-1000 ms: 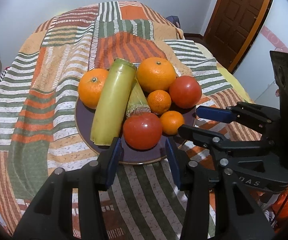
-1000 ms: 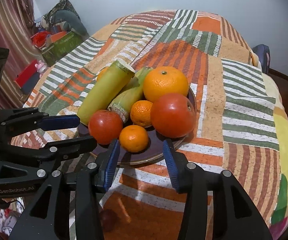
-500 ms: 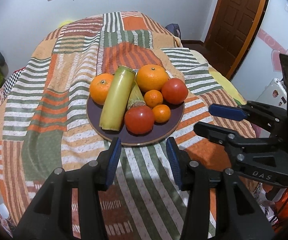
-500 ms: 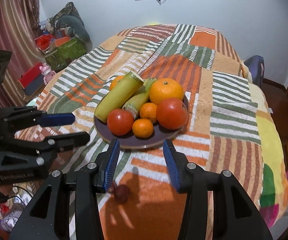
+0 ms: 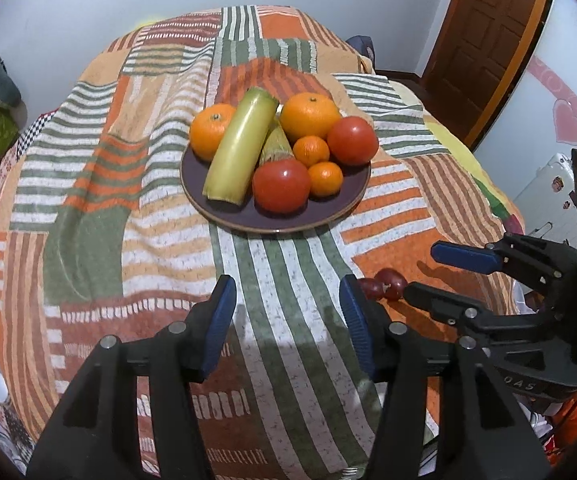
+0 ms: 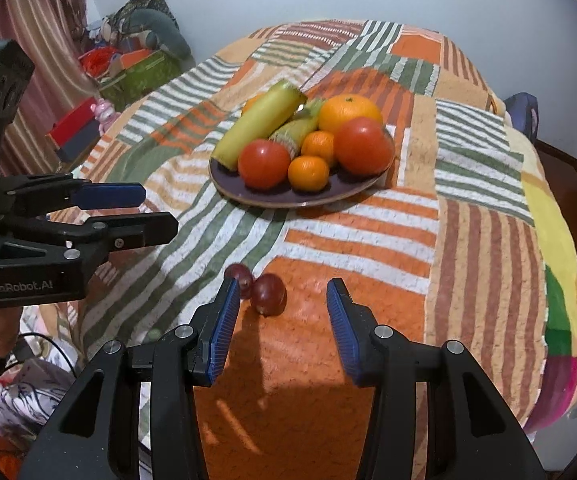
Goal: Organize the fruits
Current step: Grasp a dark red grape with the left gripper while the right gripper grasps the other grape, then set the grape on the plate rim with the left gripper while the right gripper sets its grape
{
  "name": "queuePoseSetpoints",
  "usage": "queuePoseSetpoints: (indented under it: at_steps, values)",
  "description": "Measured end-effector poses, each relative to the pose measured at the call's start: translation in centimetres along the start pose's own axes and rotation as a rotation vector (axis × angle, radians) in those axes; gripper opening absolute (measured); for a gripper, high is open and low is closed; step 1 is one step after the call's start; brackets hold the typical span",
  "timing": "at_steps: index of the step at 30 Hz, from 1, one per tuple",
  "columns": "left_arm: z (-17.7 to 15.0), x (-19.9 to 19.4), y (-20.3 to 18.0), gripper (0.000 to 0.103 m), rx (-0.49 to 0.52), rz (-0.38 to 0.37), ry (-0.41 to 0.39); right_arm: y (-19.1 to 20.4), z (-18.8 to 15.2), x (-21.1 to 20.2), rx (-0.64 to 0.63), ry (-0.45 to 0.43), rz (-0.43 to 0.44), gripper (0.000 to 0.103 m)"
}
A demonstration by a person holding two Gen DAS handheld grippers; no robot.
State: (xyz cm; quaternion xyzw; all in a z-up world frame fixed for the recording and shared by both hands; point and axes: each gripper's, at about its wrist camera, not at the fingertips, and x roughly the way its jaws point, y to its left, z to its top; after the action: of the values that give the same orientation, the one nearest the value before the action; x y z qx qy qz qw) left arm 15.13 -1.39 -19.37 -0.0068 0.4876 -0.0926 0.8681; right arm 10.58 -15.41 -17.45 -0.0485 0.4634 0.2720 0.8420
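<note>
Dark-red grapes (image 6: 267, 288), two of them touching, lie loose on the bed's blanket (image 6: 468, 240) near its front edge, well apart from the plate (image 6: 248, 194) heaped with oranges, tomatoes and corn. Your right tongs (image 6: 279, 322) hover spread just above them, likely to collect these strays. Your left tongs (image 5: 287, 322) are spread too, holding nothing.

Both grippers pulled back from plate (image 5: 352, 204); 2 grapes (image 6: 266, 288) now in view.
</note>
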Motion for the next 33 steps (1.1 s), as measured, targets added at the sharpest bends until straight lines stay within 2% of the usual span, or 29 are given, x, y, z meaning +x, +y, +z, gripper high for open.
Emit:
queuePoseSetpoints:
  at_steps: [4,10,12,14,19,33]
  values:
    - [-0.4,0.4,-0.1,0.053,-0.011,-0.004,0.009,0.3,-0.6,0.7,-0.007,0.019,0.016,0.041]
    - [-0.5,1.1,-0.6,0.053,0.002,-0.009,0.024,0.6,-0.7,1.6,-0.022,0.029,0.036,0.032]
    - [-0.5,1.3,-0.7,0.053,0.004,-0.016,0.032,0.5,-0.7,1.6,-0.025,0.021,0.045,0.028]
    - [-0.4,1.6,-0.9,0.053,0.006,-0.021,0.039,0.4,-0.6,1.6,-0.023,0.016,0.061,0.019]
    - [-0.2,1.9,-1.5,0.053,0.027,-0.038,0.045,0.3,-0.6,1.6,-0.017,0.007,0.074,0.019]
    - [0.8,4.4,-5.1,0.053,0.115,-0.102,0.089,-3.6,-0.5,-0.8,0.066,-0.052,-0.014,0.019]
